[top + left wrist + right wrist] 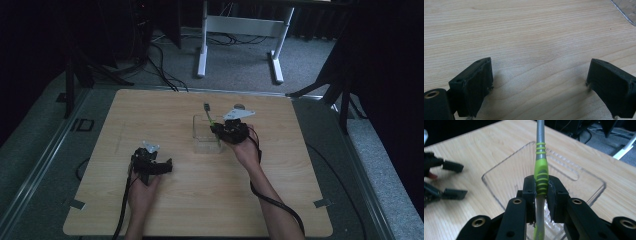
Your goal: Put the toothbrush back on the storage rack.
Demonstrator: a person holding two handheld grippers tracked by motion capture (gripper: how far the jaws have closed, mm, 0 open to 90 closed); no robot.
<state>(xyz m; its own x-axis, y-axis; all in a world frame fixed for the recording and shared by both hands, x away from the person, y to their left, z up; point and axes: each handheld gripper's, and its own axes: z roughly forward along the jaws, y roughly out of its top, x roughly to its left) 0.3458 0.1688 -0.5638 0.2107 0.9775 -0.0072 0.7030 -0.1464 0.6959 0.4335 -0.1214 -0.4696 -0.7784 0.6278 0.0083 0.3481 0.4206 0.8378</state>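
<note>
Right gripper (541, 192): jaws pinched on the green-and-grey ribbed handle of a slim toothbrush-like tool (541, 173), held above the container.
Tool: handle clamped between the jaws, grey shaft running forward past them; far end cut off.
Clear rectangular plastic container (499, 167): directly beneath and ahead of the right gripper, on the light wooden table (200, 200).
Left gripper (539, 82): jaws spread wide, nothing between them, bare wood beneath; well apart from the container.

Bare tabletop (200, 200) around clear bin (200, 142)
</note>
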